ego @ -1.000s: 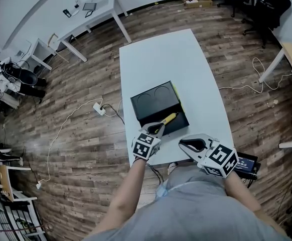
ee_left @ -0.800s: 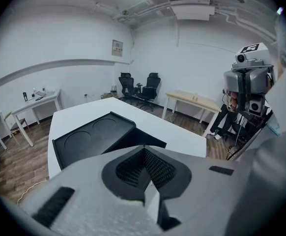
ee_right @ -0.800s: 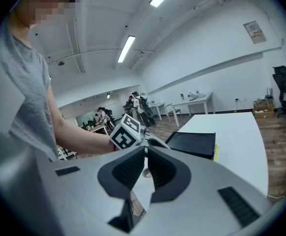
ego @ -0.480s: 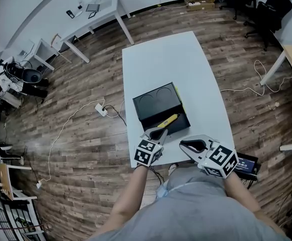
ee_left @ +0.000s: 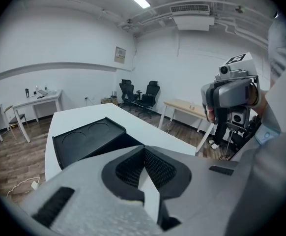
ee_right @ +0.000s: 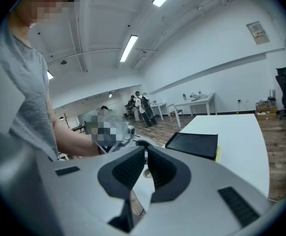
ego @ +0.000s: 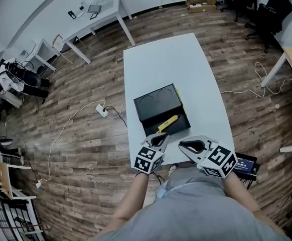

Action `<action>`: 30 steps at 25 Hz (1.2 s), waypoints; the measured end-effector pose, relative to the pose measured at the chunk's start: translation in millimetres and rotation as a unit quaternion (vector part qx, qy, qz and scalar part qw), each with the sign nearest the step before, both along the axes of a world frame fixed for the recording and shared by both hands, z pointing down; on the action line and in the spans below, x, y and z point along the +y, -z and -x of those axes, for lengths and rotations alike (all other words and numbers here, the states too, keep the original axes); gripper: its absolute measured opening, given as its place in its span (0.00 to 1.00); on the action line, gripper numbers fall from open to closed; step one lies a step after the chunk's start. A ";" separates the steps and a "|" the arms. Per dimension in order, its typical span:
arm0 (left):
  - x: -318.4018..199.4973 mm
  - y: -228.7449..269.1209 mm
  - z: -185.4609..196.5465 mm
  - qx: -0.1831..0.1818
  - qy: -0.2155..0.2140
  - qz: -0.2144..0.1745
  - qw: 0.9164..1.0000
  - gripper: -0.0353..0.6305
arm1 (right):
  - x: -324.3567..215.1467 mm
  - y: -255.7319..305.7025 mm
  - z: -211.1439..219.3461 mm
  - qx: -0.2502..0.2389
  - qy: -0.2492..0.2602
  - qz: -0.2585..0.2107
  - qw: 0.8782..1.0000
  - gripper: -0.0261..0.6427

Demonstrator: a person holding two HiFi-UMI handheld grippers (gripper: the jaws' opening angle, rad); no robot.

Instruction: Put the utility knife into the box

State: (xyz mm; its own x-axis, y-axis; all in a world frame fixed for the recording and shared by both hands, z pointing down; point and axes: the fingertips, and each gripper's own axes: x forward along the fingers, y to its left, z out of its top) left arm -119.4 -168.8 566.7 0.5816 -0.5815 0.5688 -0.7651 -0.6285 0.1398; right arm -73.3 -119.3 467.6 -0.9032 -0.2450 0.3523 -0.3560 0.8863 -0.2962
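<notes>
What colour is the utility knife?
Yellow. The utility knife shows best in the head view.

Beyond the box the table lies bare (near edge crowded)

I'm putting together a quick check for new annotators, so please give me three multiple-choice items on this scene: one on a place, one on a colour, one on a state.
1. Where does the utility knife lie?
A) inside the open black box
B) on the white table beside the box
C) on the floor

2. What colour is the knife's body?
A) red
B) yellow
C) blue

3. How do the jaws of the left hand-held gripper stand?
A) shut, with nothing between them
B) wide open
C) closed on the knife

Answers:
1 A: the head view shows the knife lying slantwise in the box's open bottom half.
2 B: its body shows bright yellow against the black box.
3 A: in the left gripper view the pads meet, and nothing sits between them.
</notes>
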 end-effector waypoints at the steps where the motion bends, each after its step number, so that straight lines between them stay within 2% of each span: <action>1: 1.8 1.1 -0.5 0.004 0.001 -0.001 1.000 0.08 | -0.2 -0.2 0.0 0.000 0.000 0.000 1.000 0.09; 24: 33.1 44.5 -36.1 0.056 -0.026 -0.039 0.997 0.08 | 5.0 4.8 4.9 0.001 0.016 -0.008 1.000 0.09; 30: 38.6 44.2 -31.8 0.050 -0.028 -0.047 0.997 0.08 | 4.8 4.8 6.8 0.004 0.014 -0.014 1.000 0.08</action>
